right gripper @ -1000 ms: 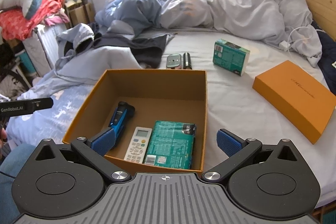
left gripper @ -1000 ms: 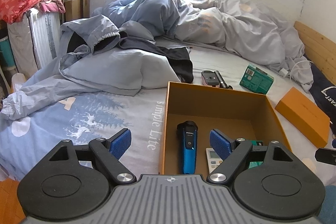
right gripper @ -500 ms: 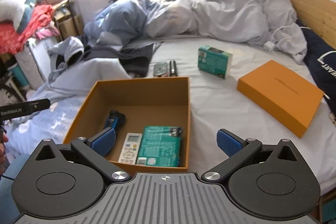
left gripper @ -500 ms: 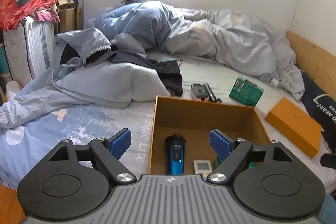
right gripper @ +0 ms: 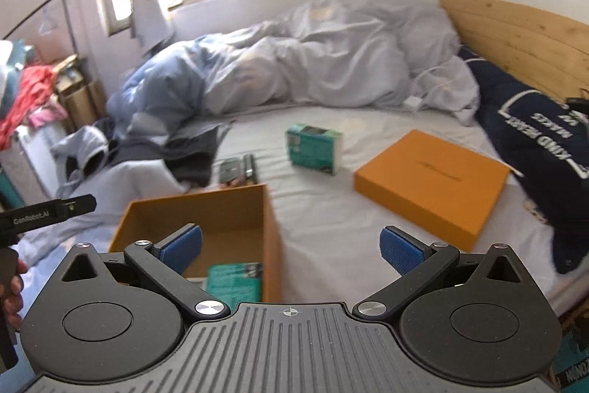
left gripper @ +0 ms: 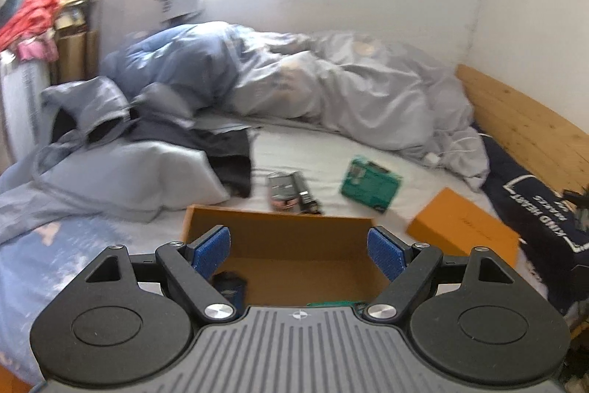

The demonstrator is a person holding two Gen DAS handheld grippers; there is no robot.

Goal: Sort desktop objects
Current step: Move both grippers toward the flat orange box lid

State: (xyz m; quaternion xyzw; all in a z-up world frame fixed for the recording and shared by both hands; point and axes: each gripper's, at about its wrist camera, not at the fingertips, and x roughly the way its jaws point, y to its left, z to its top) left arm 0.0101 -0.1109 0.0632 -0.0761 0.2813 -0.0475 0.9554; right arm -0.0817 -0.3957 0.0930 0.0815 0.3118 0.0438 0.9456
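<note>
**Open tongs hover over half-filled box as loose items wait on the bed**

Both pairs of tongs are spread wide and carry nothing: the left tongs (left gripper: 299, 250) hang above the near edge of the open orange box (left gripper: 279, 221), the right tongs (right gripper: 291, 245) over the box's right wall and the bare sheet beside it. Inside the box, only partly visible past the tongs, lie a blue-and-black shaver (left gripper: 229, 286) on the left and a green packet (right gripper: 235, 280) on the right. Just beyond the far wall of the box, on the bed (right gripper: 324, 209), a small dark case (left gripper: 280, 189) and a slim black stick-shaped item (left gripper: 305, 192) rest side by side, touching or nearly so; blur hides their detail. Farther right stands a green carton (right gripper: 313, 148), and beyond it the flat orange lid (right gripper: 432, 181), well apart from the box. The carton looks light, stiff cardboard; a grip across its two broad faces, near the middle, should hold without crushing it. The case and stick appear small, hard and smooth, likely to slip, and are best pinched across their narrow width, one at a time, since the soft sheet gives beneath them.
</note>
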